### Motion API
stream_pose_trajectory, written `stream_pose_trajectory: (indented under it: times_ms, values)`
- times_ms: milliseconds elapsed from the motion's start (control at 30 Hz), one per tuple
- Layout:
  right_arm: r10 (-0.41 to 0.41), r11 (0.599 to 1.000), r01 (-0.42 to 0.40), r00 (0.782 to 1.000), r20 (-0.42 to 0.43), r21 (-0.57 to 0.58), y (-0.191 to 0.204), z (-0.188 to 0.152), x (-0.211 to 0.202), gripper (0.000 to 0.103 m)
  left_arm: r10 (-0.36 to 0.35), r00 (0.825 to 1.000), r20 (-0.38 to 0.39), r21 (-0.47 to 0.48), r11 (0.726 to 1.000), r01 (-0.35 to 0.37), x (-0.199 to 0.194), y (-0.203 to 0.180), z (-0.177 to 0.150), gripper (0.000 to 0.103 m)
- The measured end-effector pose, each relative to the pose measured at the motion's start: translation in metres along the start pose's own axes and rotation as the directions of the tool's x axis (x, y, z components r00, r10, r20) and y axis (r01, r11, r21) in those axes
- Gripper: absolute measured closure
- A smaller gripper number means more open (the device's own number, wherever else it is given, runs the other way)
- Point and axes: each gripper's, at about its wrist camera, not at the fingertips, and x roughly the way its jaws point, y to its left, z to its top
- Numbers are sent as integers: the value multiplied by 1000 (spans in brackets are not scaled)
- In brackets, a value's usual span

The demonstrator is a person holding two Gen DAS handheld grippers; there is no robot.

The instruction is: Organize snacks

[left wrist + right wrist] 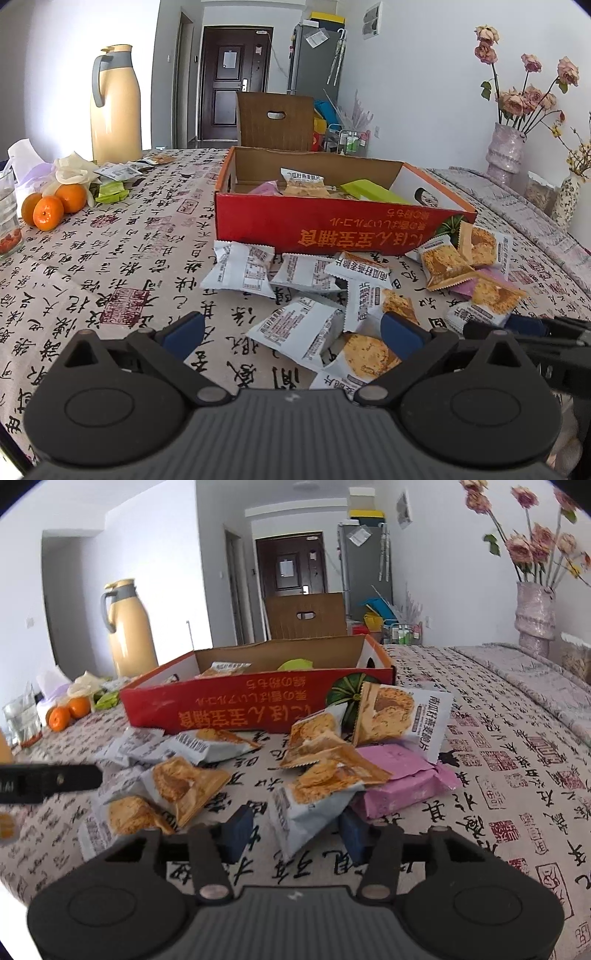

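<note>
A red open cardboard box (332, 225) (236, 705) stands on the table with a few snack packets inside. Several white and orange cracker packets (295, 328) (314, 794) lie scattered in front of it, with a pink packet (402, 775) among them. My left gripper (291, 336) is open, low over the table, its fingers either side of a white packet. My right gripper (295, 830) is open, its fingers straddling the near end of a white packet. The right gripper's tip shows at the right of the left wrist view (517, 325).
A yellow thermos jug (116, 107) stands at the back left. Oranges (51, 206), a glass (9, 218) and small green packets (110, 192) sit at the left. Vases with flowers (506, 151) stand at the right. A chair back (275, 122) is behind the box.
</note>
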Motion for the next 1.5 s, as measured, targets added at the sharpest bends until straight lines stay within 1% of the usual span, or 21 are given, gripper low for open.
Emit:
stream_pose_trajectory:
  times_ms: [67, 133, 200, 233, 400, 600, 633, 667, 700, 767, 800, 833, 933, 1000, 1033, 1100, 1167, 1300, 1500]
  values:
    - [1, 999, -2, 1000, 5, 48, -6, 4, 3, 55, -5, 1000, -6, 5, 1000, 5, 1, -2, -1, 0]
    - [2, 998, -3, 1000, 6, 68, -9, 6, 7, 69, -13, 1000, -14, 11, 1000, 13, 2, -5, -2, 0]
    - [17, 997, -17, 1000, 5, 74, -9, 5, 9, 72, -25, 1000, -20, 22, 999, 25, 3, -9, -4, 0]
    - [21, 997, -21, 1000, 9, 69, -9, 4, 8, 76, -28, 999, -22, 28, 999, 29, 3, -10, -4, 0]
    - [46, 997, -49, 998, 42, 63, -8, 1, 0, 83, -46, 998, -34, 53, 997, 48, 5, -20, -7, 0]
    - [69, 995, -75, 994, 83, 71, -12, -1, -13, 86, -62, 998, -33, 104, 992, 65, 5, -33, -11, 0]
    - [74, 994, -81, 993, 87, 70, -12, -1, -16, 86, -64, 997, -34, 115, 991, 68, 5, -36, -12, 1]
    - [77, 994, -84, 993, 92, 70, -12, -1, -18, 86, -67, 997, -37, 122, 990, 71, 6, -39, -13, 6]
    - [82, 994, -88, 992, 96, 69, -12, -1, -19, 87, -68, 997, -40, 131, 989, 73, 6, -42, -14, 8]
    - [90, 993, -96, 991, 96, 66, -12, -2, -20, 87, -67, 996, -51, 143, 987, 74, 9, -46, -16, 18]
    - [93, 993, -100, 991, 94, 67, -13, -3, -21, 87, -67, 996, -60, 147, 986, 75, 10, -48, -17, 22]
    - [95, 992, -102, 991, 92, 68, -13, -4, -21, 87, -68, 995, -69, 150, 986, 77, 12, -49, -18, 28]
    - [100, 992, -107, 991, 91, 74, -16, -5, -21, 87, -58, 995, -82, 161, 984, 70, 16, -53, -20, 37]
    - [100, 991, -107, 991, 94, 77, -17, -6, -23, 87, -59, 995, -86, 167, 983, 73, 17, -55, -21, 46]
    - [100, 991, -107, 990, 96, 78, -18, -6, -24, 87, -66, 993, -94, 166, 983, 81, 18, -55, -21, 55]
    - [100, 991, -108, 990, 100, 81, -19, -7, -25, 87, -75, 992, -101, 166, 982, 91, 19, -56, -21, 57]
    - [100, 990, -109, 990, 100, 85, -21, -8, -26, 87, -83, 992, -99, 166, 981, 99, 18, -56, -22, 60]
    - [102, 990, -110, 991, 92, 93, -23, -9, -25, 86, -82, 992, -91, 160, 982, 96, 15, -56, -21, 61]
    - [94, 987, -102, 993, 64, 124, -28, -11, -21, 80, -92, 994, -56, 151, 983, 100, 5, -54, -18, 61]
